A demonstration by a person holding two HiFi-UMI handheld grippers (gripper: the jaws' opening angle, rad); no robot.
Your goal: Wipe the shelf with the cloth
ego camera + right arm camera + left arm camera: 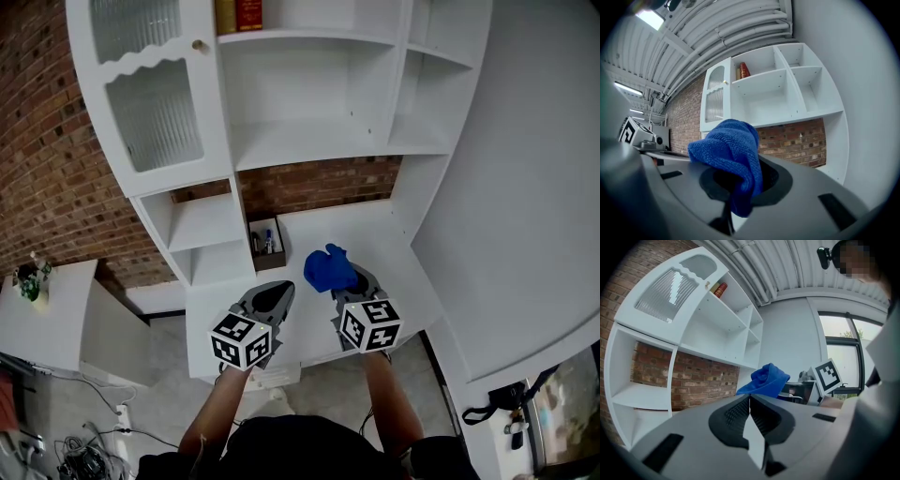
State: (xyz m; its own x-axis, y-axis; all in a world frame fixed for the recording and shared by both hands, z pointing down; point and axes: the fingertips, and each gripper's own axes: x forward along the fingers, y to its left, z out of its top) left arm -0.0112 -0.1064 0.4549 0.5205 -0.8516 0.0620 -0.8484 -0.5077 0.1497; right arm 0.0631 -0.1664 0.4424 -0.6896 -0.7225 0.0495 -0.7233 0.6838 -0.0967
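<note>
A bunched blue cloth is clamped in my right gripper, which is shut on it and held over the low white desk surface of the shelf unit. My left gripper hangs beside it to the left, jaws pressed together with nothing between them. The white shelf unit stands ahead against a brick wall, its wide middle shelf bare.
A small dark box of bottles sits at the back of the desk surface. Books stand on the top shelf. A ribbed-glass cabinet door is at the left. A white side table and floor cables lie lower left.
</note>
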